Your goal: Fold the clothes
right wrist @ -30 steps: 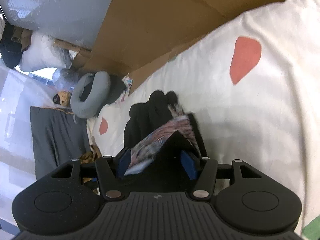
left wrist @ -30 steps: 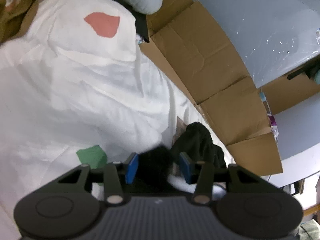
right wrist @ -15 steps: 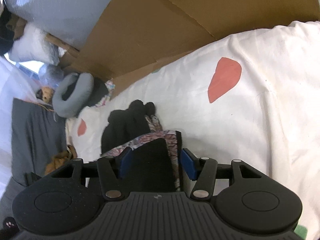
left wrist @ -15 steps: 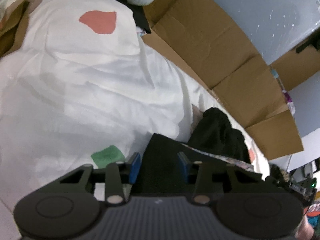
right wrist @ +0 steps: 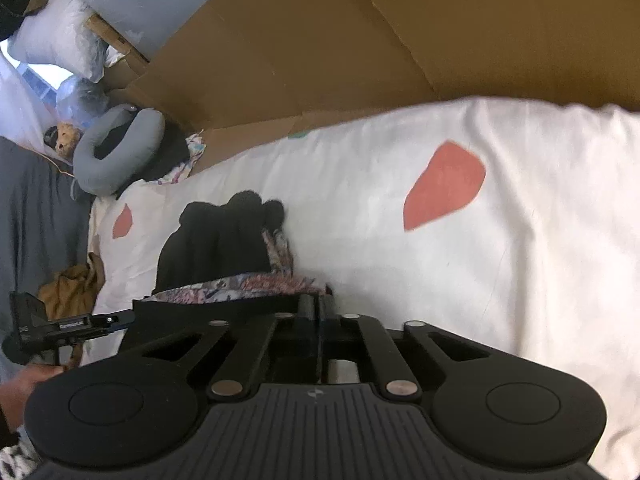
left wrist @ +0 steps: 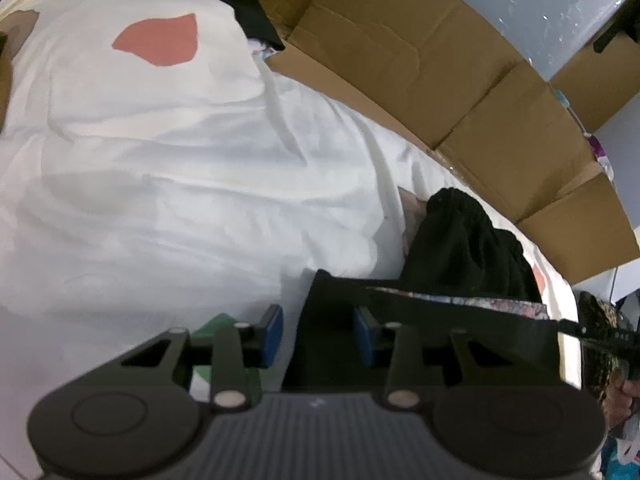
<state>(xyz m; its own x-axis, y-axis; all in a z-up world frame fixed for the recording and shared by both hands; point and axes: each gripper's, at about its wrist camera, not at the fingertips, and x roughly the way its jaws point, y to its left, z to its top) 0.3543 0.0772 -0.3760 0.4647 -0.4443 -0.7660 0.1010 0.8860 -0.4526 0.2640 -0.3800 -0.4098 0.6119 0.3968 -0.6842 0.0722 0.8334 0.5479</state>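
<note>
Your right claw [right wrist: 318, 308] has just snapped together on the near corner of the black garment [right wrist: 224, 240], and the cloth runs taut from it across to your left claw [left wrist: 316, 330]. The left jaws have just been narrowing too, but they stand partly apart with the dark edge lying between the blue pads [left wrist: 272, 328]; from the left wrist view the left pad looks clear of the cloth, so you cannot count that side as gripped yet. The garment itself lies on the white duvet [right wrist: 520, 280] with the red patches, its bunched far end near the cardboard [right wrist: 360, 60] and its patterned lining [right wrist: 240, 284] showing along the stretched edge.

The danger is lifting before the left side bites. Pull now and the edge will likely slide out of the left jaws, the garment will swing from the right corner alone, and the fold will fall crooked. The right claw holds very little cloth, so a hard tug could also strip that corner free. The soft duvet may drag and wrinkle the bunched end
</note>
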